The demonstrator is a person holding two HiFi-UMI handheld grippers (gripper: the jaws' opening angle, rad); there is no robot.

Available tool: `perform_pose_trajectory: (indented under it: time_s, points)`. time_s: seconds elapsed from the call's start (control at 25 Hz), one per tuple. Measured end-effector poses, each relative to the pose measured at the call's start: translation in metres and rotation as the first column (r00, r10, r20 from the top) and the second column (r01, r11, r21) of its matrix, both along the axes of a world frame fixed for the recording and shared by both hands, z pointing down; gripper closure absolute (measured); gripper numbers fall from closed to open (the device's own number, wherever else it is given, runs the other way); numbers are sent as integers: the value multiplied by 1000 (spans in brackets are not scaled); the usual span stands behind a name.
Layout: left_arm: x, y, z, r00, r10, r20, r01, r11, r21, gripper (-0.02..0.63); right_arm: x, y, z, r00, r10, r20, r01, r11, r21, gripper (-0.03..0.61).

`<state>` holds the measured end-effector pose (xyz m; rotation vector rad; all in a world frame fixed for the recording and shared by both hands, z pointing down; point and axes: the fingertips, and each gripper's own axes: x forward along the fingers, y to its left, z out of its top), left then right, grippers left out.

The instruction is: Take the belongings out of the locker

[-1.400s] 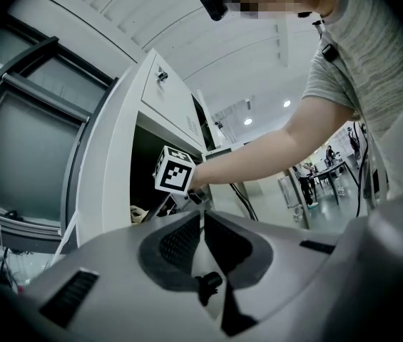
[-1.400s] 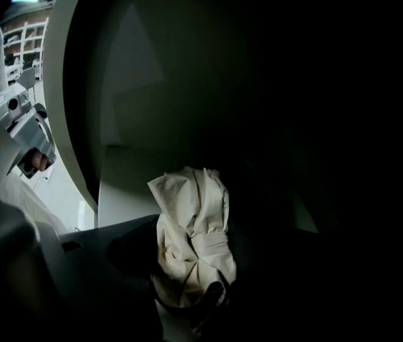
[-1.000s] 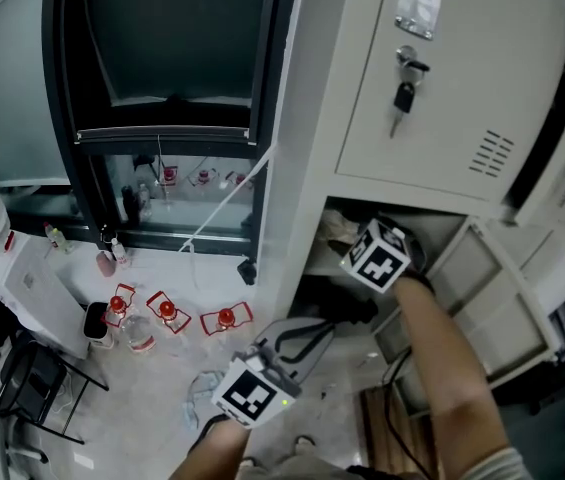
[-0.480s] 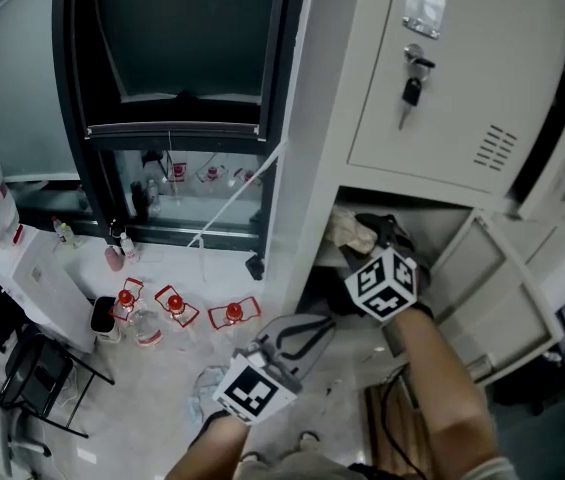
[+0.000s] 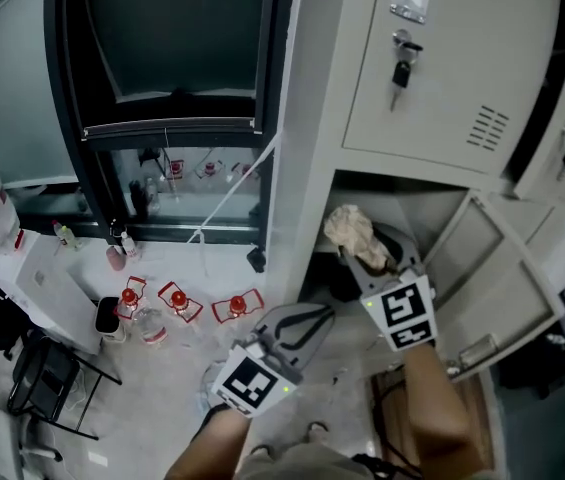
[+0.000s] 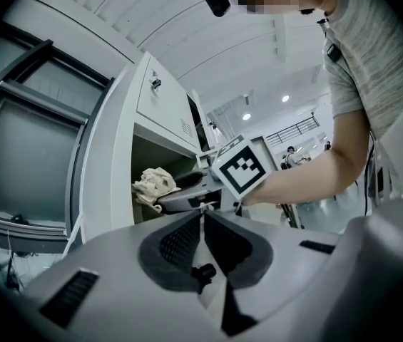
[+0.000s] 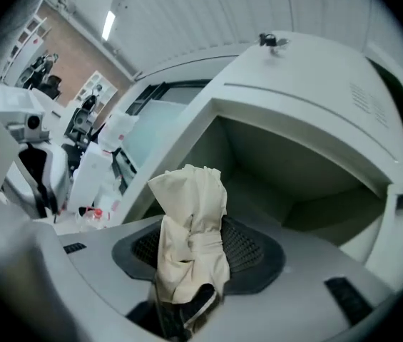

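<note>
My right gripper (image 5: 362, 258) is shut on a crumpled cream cloth (image 5: 353, 234), held just outside the open lower locker compartment (image 5: 417, 208). In the right gripper view the cloth (image 7: 190, 234) sticks up between the jaws, with the empty-looking compartment (image 7: 279, 177) behind it. The left gripper view shows the same cloth (image 6: 154, 184) in front of the locker (image 6: 119, 155). My left gripper (image 5: 297, 326) hangs lower, over the floor left of the locker, its jaws shut with nothing between them. The locker door (image 5: 487, 288) stands swung open to the right.
The upper locker door (image 5: 432, 68) is closed, with a key in its lock (image 5: 400, 68). Left of the locker stands a dark glass-fronted cabinet (image 5: 167, 88). Red-capped bottles (image 5: 177, 303), a white box (image 5: 37, 288) and a black chair (image 5: 47, 388) sit on the floor.
My right gripper has drawn back out of the lower compartment, bringing the cream cloth out with it. The left gripper has stayed about where it was.
</note>
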<state>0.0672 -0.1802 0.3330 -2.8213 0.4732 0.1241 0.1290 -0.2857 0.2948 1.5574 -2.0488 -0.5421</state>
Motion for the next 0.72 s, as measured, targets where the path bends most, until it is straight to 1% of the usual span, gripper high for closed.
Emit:
perform_pose_trajectory:
  time_s: [0.16,0.36,0.48,0.6,0.72]
  points:
    - [-5,3,-1,1000,2,-7,-2,1000,-14,610,-8,32,0,990,-19,140,15,999,33,371]
    - [-6,8,-1,1000,22,0,-22,1000,-12,609,-16,65,11,969,-38,244,27,998,50,371]
    - [-6,13,2,999,37,8,-37,999,-13,610,-20,82,17,947,-53,316,39,998,50,371]
    - [-8,18,5,999,50,9,-50,999,-21,609,-23,98,21,928,-64,368,48,998,51,371]
    - [-10,23,8,998,60,7,-60,998,-29,609,-23,111,25,922,-80,380,56,996,72,371]
